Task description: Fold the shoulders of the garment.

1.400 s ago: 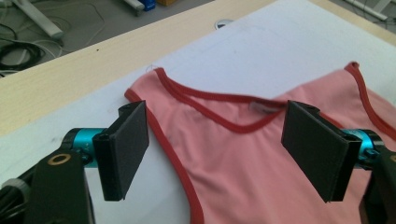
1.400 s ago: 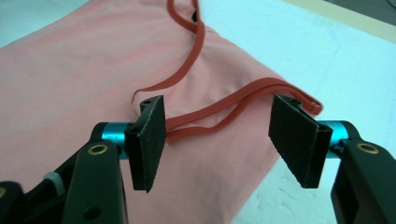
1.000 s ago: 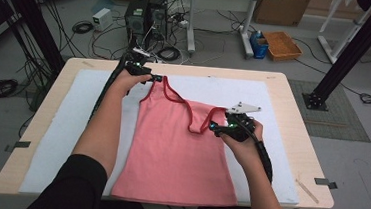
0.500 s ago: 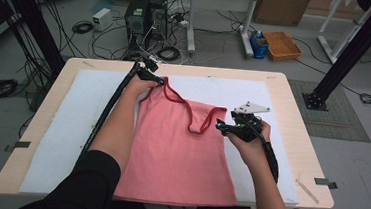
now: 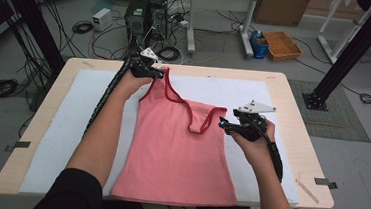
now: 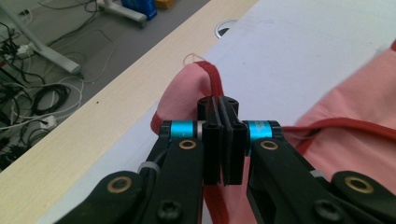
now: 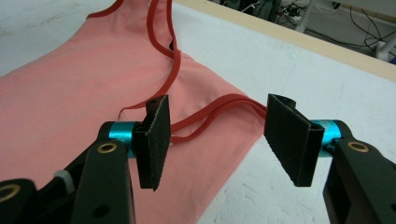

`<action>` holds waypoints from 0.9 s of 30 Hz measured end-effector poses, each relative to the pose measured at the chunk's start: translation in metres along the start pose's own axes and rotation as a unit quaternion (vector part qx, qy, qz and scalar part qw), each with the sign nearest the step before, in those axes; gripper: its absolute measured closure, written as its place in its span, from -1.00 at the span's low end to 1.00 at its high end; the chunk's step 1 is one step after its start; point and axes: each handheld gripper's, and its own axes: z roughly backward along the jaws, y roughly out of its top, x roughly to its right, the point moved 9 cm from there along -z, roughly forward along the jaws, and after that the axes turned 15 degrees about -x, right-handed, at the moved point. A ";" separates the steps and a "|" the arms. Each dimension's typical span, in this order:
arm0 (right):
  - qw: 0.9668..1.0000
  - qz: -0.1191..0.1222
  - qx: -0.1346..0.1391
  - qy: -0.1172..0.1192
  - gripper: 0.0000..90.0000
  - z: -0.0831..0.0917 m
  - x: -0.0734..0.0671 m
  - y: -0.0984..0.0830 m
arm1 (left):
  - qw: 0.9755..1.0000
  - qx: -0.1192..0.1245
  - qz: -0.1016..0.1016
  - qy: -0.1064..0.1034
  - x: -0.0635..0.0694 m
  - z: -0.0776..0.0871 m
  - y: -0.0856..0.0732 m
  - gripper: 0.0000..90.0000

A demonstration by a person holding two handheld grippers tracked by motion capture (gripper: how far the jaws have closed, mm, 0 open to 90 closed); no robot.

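Observation:
A pink tank top with red trim lies flat on the white pad, hem toward the person. My left gripper holds its far left shoulder strap; in the left gripper view my left gripper is shut on the red strap, with the fabric bunched and lifted behind the pads. My right gripper hovers at the other shoulder strap. In the right gripper view my right gripper is open; its jaws have just been closing a little. The red strap lies on the pad between and below them, untouched.
The white pad covers most of the wooden table. Tape strips sit at the table's left and right front corners. Beyond the far edge are cables, a computer tower and an orange basket. A black frame post stands at the right.
My left gripper's jaws closed on the left strap, and that hand shifted right and rose a little, drawing the strap up. The right hand stayed nearly in place.

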 end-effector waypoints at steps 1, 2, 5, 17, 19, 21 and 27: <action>1.000 0.000 0.000 0.000 -0.08 0.000 0.000 0.000 | 1.000 0.003 0.006 0.002 0.003 0.005 -0.004 0.96; 1.000 0.002 0.004 0.000 -0.08 0.002 0.000 0.001 | 1.000 0.003 0.007 0.002 0.005 0.008 -0.007 0.96; 1.000 0.004 0.010 0.002 -0.07 0.008 0.001 0.002 | 1.000 0.018 0.013 0.011 0.014 0.023 -0.017 0.96; 1.000 0.006 0.020 0.017 -0.07 0.008 0.003 0.006 | 1.000 0.014 -0.004 0.005 0.120 0.054 -0.093 0.92; 1.000 0.008 0.021 0.019 -0.07 0.007 0.003 0.007 | 1.000 0.011 -0.008 0.018 0.118 0.059 -0.098 0.82; 1.000 0.009 0.021 0.019 -0.07 0.006 0.002 0.008 | 0.999 0.020 0.002 0.028 0.106 0.065 -0.094 0.65; 1.000 0.008 0.022 0.020 -0.08 0.006 0.000 0.007 | 1.000 -0.018 -0.002 0.026 0.081 0.048 -0.095 0.32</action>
